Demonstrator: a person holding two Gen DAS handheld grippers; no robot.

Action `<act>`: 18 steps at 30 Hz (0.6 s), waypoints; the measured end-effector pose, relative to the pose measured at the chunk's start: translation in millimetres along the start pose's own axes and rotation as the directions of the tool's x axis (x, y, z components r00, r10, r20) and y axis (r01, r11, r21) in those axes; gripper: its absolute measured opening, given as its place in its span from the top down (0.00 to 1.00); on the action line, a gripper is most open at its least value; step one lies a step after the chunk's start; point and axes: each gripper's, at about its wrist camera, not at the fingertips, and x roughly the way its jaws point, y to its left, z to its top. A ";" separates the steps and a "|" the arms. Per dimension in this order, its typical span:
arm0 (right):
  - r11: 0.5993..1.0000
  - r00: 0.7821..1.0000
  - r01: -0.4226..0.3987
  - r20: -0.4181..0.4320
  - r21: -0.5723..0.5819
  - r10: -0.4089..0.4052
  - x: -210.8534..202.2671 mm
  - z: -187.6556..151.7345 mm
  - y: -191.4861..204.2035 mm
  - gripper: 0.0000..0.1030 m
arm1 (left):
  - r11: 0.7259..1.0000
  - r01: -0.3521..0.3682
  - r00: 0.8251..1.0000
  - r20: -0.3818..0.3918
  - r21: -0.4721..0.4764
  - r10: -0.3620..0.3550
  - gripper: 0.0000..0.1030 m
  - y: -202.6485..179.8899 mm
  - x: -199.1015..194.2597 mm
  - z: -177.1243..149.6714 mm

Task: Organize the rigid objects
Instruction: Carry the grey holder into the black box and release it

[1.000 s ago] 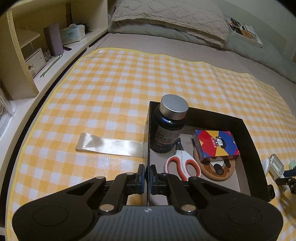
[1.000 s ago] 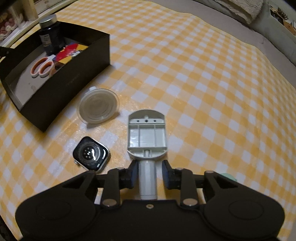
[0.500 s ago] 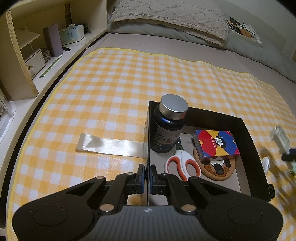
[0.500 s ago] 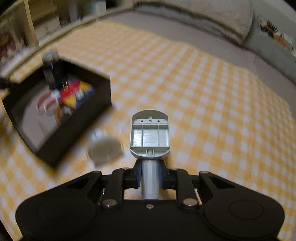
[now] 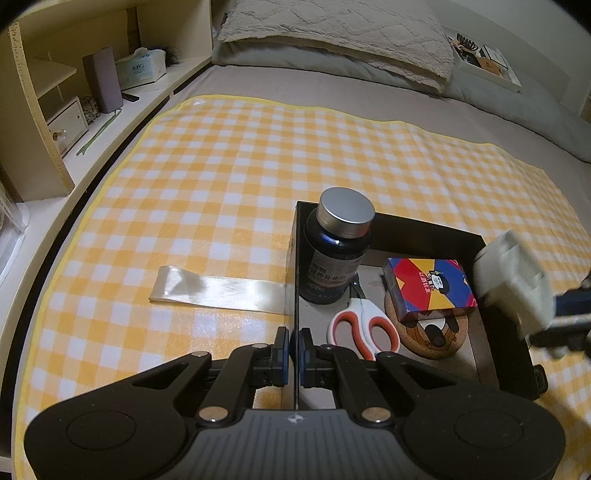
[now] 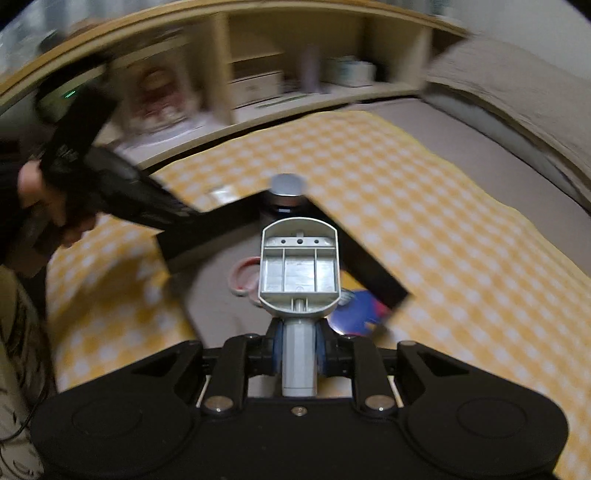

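Observation:
My left gripper [image 5: 294,341] is shut on the near left wall of the black box [image 5: 424,227]. The box holds a dark bottle [image 5: 338,254] with a silver cap, orange-handled scissors [image 5: 364,328], a colourful card box [image 5: 430,288] and a cork coaster [image 5: 432,336]. My right gripper [image 6: 299,349] is shut on the stem of a grey plastic holder [image 6: 299,269] and holds it in the air above the box [image 6: 369,266]. In the left wrist view the holder [image 5: 511,273] shows blurred over the box's right wall. A hand [image 6: 40,199] grips the left tool.
The box sits on a yellow checked cloth [image 5: 258,166] spread over a bed. A strip of clear tape [image 5: 218,286] lies left of the box. A shelf unit [image 5: 74,110] runs along the left side, and a pillow [image 5: 332,33] lies at the far end.
The right gripper closed on the grey holder's stem, lifted it off the cloth and swung it left over the black box. The left gripper and box stayed still.

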 end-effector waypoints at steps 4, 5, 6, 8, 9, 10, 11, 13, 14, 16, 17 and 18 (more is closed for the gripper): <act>0.993 0.996 -0.078 -0.056 -0.087 0.073 22.0 13.1 20.8 0.81 | 1.000 0.009 1.000 0.000 0.001 -0.009 0.95 0.8 -0.5 -0.6; 0.991 0.994 -0.089 -0.070 -0.103 0.082 29.4 14.5 23.8 0.81 | 1.000 0.012 1.000 0.000 -0.001 -0.012 0.95 1.1 -0.6 -0.8; 0.988 0.992 -0.102 -0.089 -0.119 0.092 36.2 16.7 27.3 0.81 | 1.000 0.014 1.000 0.000 -0.002 -0.014 0.95 1.7 -0.8 -0.9; 0.984 0.987 -0.123 -0.117 -0.131 0.107 45.6 18.8 31.4 0.81 | 1.000 0.017 1.000 -0.001 -0.003 -0.017 0.95 2.5 -1.1 -0.8; 0.982 0.984 -0.137 -0.135 -0.130 0.119 51.8 20.4 32.3 0.81 | 1.000 0.019 1.000 -0.001 -0.002 -0.019 0.95 3.0 -1.1 -0.6; 0.981 0.980 -0.150 -0.152 -0.122 0.131 55.6 22.2 31.3 0.81 | 1.000 0.020 1.000 -0.001 -0.002 -0.020 0.95 3.3 -1.1 -0.3; 0.981 0.975 -0.162 -0.168 -0.105 0.143 60.5 23.3 30.2 0.81 | 1.000 0.022 1.000 -0.002 -0.001 -0.022 0.95 3.7 -1.3 -0.3; 0.981 0.965 -0.182 -0.203 -0.073 0.164 69.6 23.1 26.8 0.81 | 1.000 0.026 1.000 -0.003 -0.003 -0.026 0.95 4.5 -1.4 -0.1; 0.981 0.961 -0.188 -0.220 -0.058 0.171 72.7 22.5 25.4 0.81 | 1.000 0.028 1.000 -0.004 -0.003 -0.028 0.95 4.4 -1.4 0.1; 0.979 0.947 -0.202 -0.255 0.000 0.195 76.6 18.6 19.6 0.77 | 1.000 0.030 1.000 -0.005 -0.003 -0.030 0.95 4.2 -1.3 0.3; 0.979 0.945 -0.200 -0.259 0.027 0.200 77.6 18.4 15.6 0.74 | 1.000 0.031 0.999 -0.006 -0.003 -0.031 0.94 4.3 -1.4 0.1; 0.978 0.941 -0.199 -0.266 0.058 0.208 78.4 18.1 10.7 0.65 | 0.999 0.032 0.999 -0.005 -0.003 -0.032 0.94 4.4 -1.7 0.1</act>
